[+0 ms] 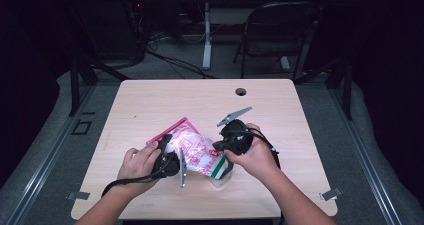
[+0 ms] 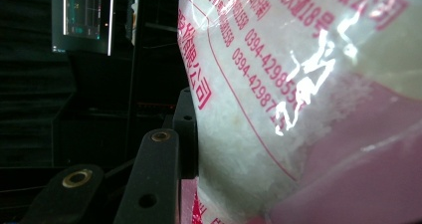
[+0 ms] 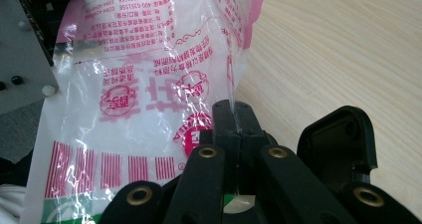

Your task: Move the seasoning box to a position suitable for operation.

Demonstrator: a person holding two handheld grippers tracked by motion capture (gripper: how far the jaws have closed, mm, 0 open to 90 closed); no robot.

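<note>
We have a clear plastic bag (image 1: 196, 154) printed in red and filled with something white and grainy, held just over the near middle of the table (image 1: 150, 105), between our two hands. The right gripper (image 3: 233, 115) has its jaws pressed together on a thin fold of the bag's film near one edge. The left gripper (image 1: 172, 152) is on the bag's other side; in the left gripper view one black jaw lies against the bag and the film bulges over where the other would be, so we judge it is pinching the bag, partly closed around its bulk.

The thin pinch on the right worries us most: the film could slip out from between the jaws, or stretch and tear if we pull the two sides apart too hard, and the grains would spill onto the table. If the left grip slackens, the heavy end would sag and swing.

In the high view our hands and both tools cover much of the bag, so we cannot see whether its mouth is sealed or open, nor whether its bottom rests on the table. The left gripper's second jaw is hidden behind the bag. The print is too small to read.
</note>
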